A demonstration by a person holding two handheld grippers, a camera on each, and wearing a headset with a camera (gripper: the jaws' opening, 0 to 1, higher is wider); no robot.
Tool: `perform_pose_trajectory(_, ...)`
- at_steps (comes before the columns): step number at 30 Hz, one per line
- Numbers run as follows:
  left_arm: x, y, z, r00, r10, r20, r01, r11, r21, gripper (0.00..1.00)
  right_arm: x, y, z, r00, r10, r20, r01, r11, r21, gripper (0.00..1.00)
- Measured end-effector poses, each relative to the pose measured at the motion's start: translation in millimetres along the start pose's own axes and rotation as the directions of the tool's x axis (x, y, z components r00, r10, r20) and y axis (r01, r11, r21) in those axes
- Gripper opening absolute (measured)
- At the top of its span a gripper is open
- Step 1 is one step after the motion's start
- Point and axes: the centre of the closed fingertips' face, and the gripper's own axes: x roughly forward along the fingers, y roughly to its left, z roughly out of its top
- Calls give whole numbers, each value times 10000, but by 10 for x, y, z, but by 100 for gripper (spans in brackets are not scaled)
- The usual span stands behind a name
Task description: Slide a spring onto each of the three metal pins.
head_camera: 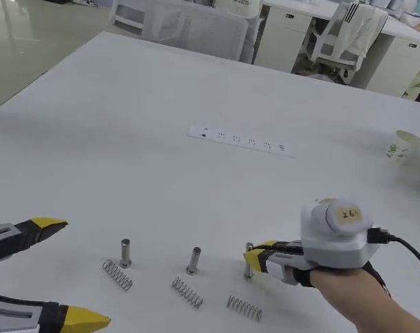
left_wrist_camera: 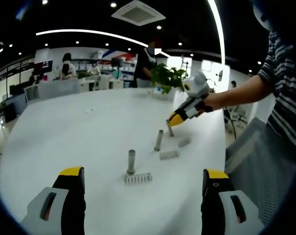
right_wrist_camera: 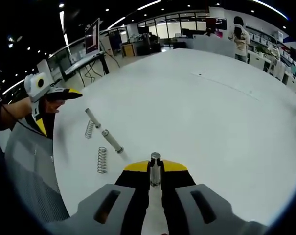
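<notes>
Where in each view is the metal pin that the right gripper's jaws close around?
Head view: the end pin stands lower right of centre, at the yellow tips of the right gripper.
Left gripper view: right of centre, farthest in the row.
Right gripper view: bottom centre, between the jaws.
Shared landmark: the middle pin, next along the row.

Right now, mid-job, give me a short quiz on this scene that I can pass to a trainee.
1. How many silver coil springs lie on the white table?
2. The yellow-tipped right gripper is shut on: A, a spring; B, an upright steel pin; C, nothing?
3. True or false: the yellow-tipped left gripper is open, with nothing between its jaws.
Key: 1 three; 2 B; 3 true.
</notes>
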Motion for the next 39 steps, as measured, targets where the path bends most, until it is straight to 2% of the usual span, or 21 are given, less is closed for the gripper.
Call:
perform_pose_trajectory(8,-5,-8,-2,10000,-2,-35,2,10000,10,97,-91,35,-53,9999,-116,109,122,9984,-552,5)
perform_pose_trajectory(22,0,-31,10,10000,-57,-44,57,10000,24,97,-184,66,-120,9997,-189,182,199,9980,-597,5)
perform_pose_trajectory(32,-5,-59,13,10000,-80,-43,80,10000,33,97,-197,88,-131,9995,-288,104,296,9958,-866,6)
perform_pose_trajectory(39,-17,-50,17,10000,-33,-33,33,10000,25,97,-198,85,-123,9996,-247,153,258,9967,-766,8)
